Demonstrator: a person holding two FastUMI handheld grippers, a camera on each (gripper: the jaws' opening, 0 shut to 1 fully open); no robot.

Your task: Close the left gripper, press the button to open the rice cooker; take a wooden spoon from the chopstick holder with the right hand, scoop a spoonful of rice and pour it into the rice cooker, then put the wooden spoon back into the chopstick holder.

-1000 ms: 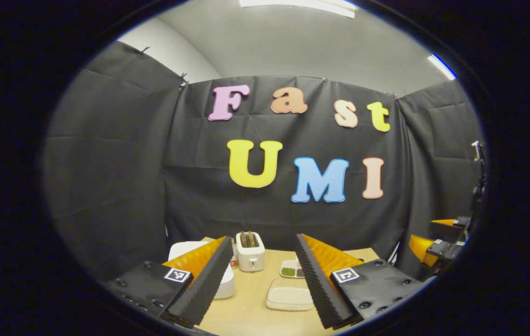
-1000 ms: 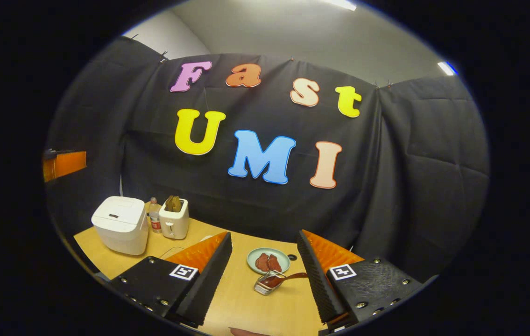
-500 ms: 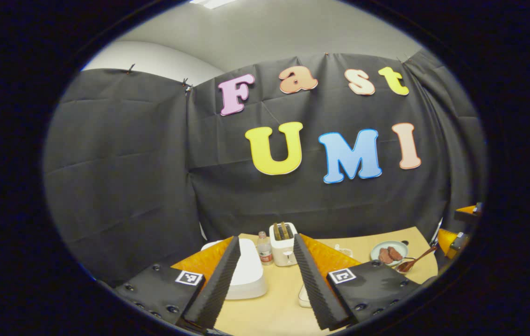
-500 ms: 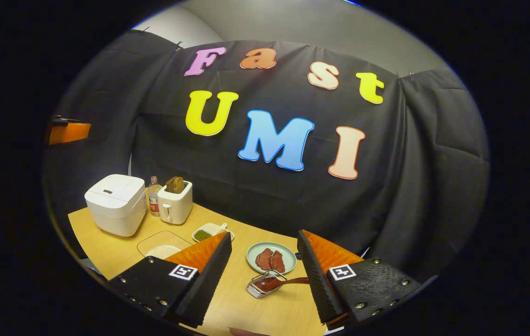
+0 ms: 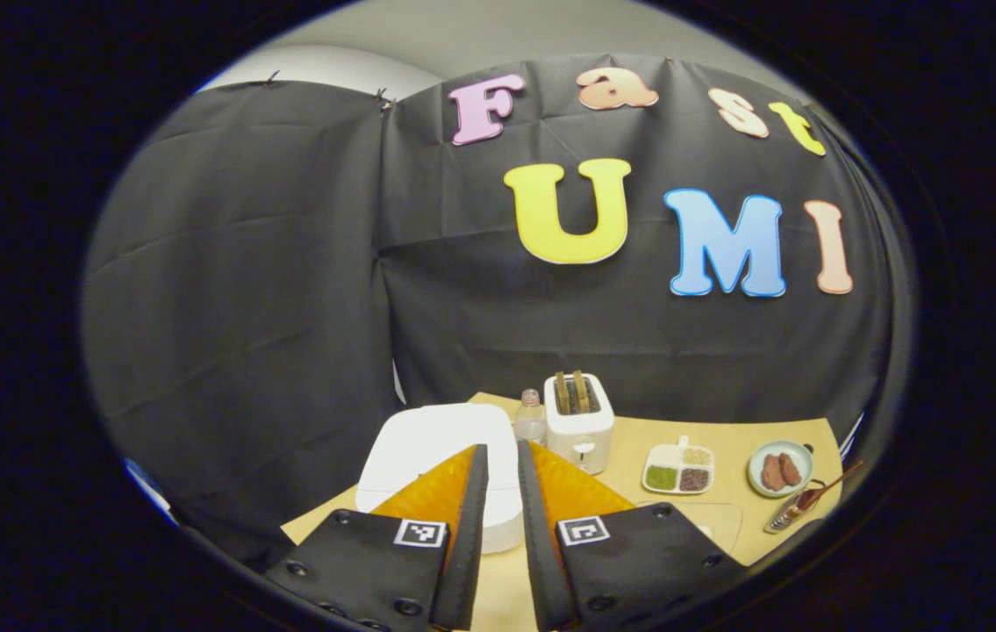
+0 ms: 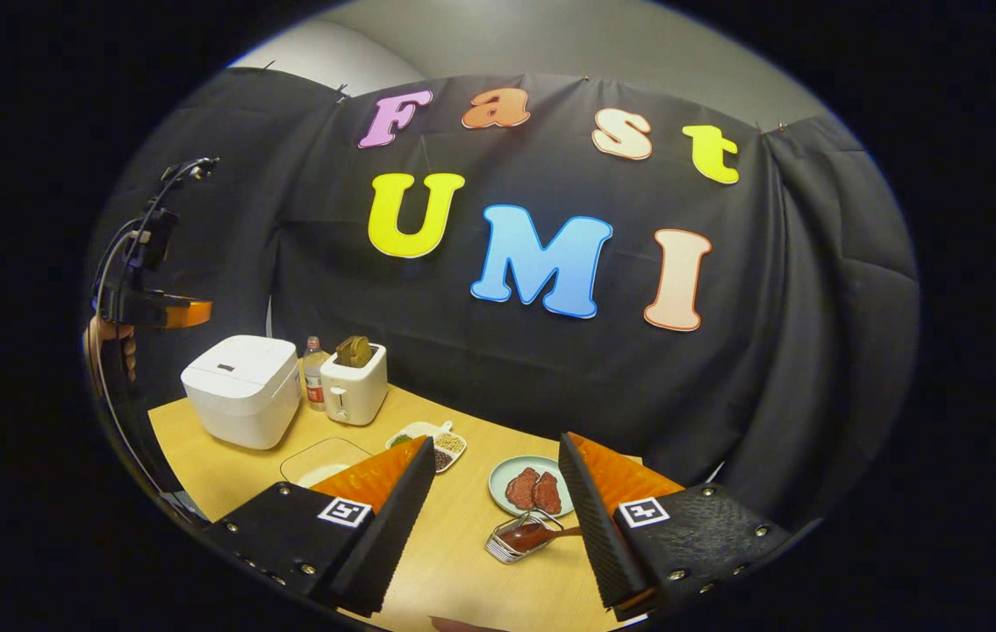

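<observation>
The white rice cooker stands with its lid down, just beyond my left gripper, whose fingers are shut but for a thin slit, with nothing between them. In the right gripper view the rice cooker is at the table's far left, and the other gripper hangs above and left of it in a hand. My right gripper is open and empty above the table. Below it the wooden spoon rests in the wire chopstick holder. A glass dish of rice sits left of that gripper.
Beside the cooker stand a small bottle and a white toaster with bread in it. A divided dish of grains and a plate of meat lie mid-table. The wooden table ends near the black cloth wall.
My left gripper has shut from wide open and swung left toward the rice cooker. The right gripper has tipped down a little, still open.
</observation>
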